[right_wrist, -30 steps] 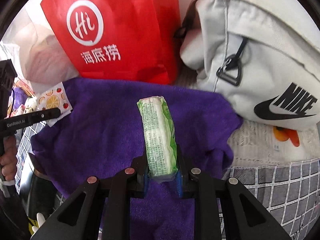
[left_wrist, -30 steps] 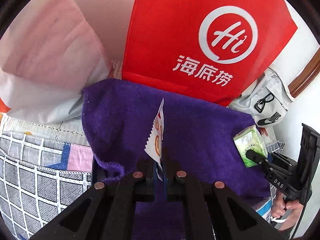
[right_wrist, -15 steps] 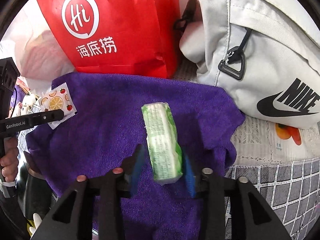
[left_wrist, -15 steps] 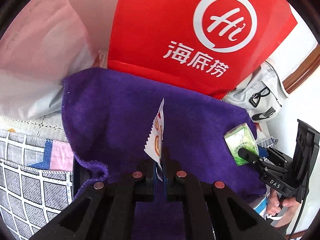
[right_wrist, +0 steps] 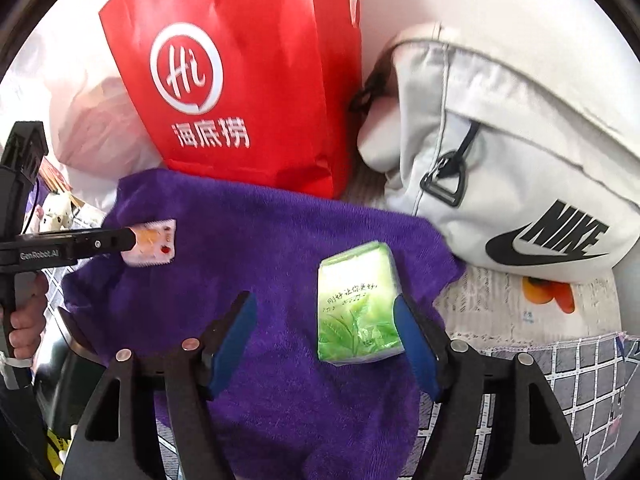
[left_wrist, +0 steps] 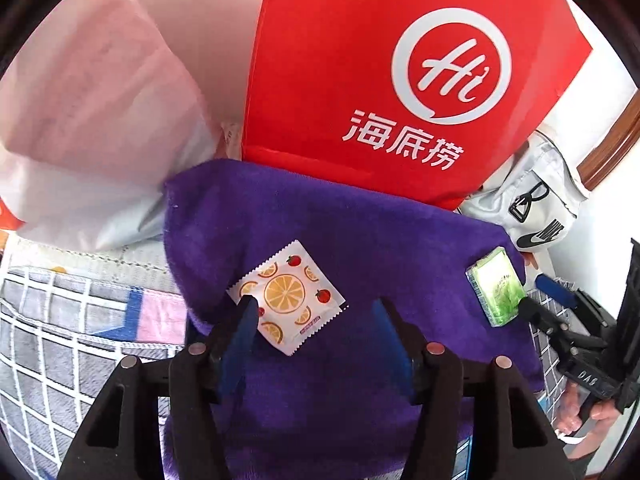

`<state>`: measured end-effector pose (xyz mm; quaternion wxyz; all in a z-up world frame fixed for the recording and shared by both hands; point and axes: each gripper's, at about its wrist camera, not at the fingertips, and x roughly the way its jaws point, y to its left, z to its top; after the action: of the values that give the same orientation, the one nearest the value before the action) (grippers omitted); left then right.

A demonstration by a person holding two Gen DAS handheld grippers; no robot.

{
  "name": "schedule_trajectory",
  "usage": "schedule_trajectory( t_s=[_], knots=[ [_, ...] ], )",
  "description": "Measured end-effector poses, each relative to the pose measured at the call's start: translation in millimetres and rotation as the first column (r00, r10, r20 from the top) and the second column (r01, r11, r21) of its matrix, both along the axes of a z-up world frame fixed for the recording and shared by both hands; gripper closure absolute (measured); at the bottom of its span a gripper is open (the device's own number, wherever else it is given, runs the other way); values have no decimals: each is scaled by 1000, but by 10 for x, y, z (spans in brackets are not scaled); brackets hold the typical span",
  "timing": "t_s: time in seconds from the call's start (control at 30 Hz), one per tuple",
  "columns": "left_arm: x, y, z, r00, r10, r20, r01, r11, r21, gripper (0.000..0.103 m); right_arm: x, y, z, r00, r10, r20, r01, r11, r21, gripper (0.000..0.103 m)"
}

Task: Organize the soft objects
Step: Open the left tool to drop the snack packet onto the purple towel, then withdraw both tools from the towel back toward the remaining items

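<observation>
A purple towel (left_wrist: 360, 240) is spread over the bed. A white sachet printed with orange slices (left_wrist: 286, 296) lies flat on it between the fingers of my left gripper (left_wrist: 314, 306), whose jaws are opening; the left fingertip covers one corner. A green tissue pack (right_wrist: 358, 308) lies flat on the towel (right_wrist: 260, 240) inside my right gripper (right_wrist: 324, 300), close beside the right pad, and those jaws are opening too. Neither gripper presses on its item. The left wrist view also shows the pack (left_wrist: 496, 292) at the towel's right edge.
A red paper bag with a white logo (left_wrist: 400, 80) stands behind the towel. A white sports bag (right_wrist: 500, 160) lies to its right and a pale pink plastic bag (left_wrist: 88, 100) to its left. Checked bedding (left_wrist: 60, 340) surrounds the towel.
Both grippers went from shut to open. The sachet, held upright on edge before, now lies flat on the towel. The tissue pack dropped from its edge onto its broad face.
</observation>
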<state>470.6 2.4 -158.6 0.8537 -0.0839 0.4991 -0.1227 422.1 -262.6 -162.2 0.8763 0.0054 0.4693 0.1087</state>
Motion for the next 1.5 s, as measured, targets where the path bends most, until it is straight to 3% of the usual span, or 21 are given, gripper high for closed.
schedule_trajectory(
  t_s=[0.2,0.33,0.47,0.7,0.8,0.97,1.23,1.33,1.4,1.5],
  knots=[
    [-173,21,227,999,3,40,-6,998,62,42,-118,-11,208,998,-42,38,43,999,-24,27],
    [-448,97,421,996,11,84,-14,999,43,42,-325,12,334,994,-70,79,73,997,-32,12],
    [-777,127,594,992,-16,127,1,993,119,42,-585,75,498,992,-74,98,78,996,-34,9],
    [-1374,438,690,991,52,123,-49,998,-27,42,-1196,207,704,990,-44,134,45,999,-5,9],
    [-1598,494,680,995,51,86,-51,999,-10,42,-1446,247,674,991,-73,112,77,997,-30,9],
    [-2042,587,592,996,66,68,-67,998,17,42,-1879,291,587,997,-59,57,56,997,52,9],
    [-2581,548,167,999,43,-3,-43,996,81,42,-2594,473,580,994,-32,109,26,998,57,11],
    [-2703,483,-31,999,-2,-40,5,997,81,34,-2776,532,519,994,-15,107,9,999,53,11],
    [-2753,471,-116,998,-3,-55,8,996,89,34,-2883,561,464,995,0,98,-6,998,60,11],
    [-2789,475,-246,997,2,-77,4,997,81,25,-2999,579,374,996,6,92,-12,998,59,11]
  ],
)
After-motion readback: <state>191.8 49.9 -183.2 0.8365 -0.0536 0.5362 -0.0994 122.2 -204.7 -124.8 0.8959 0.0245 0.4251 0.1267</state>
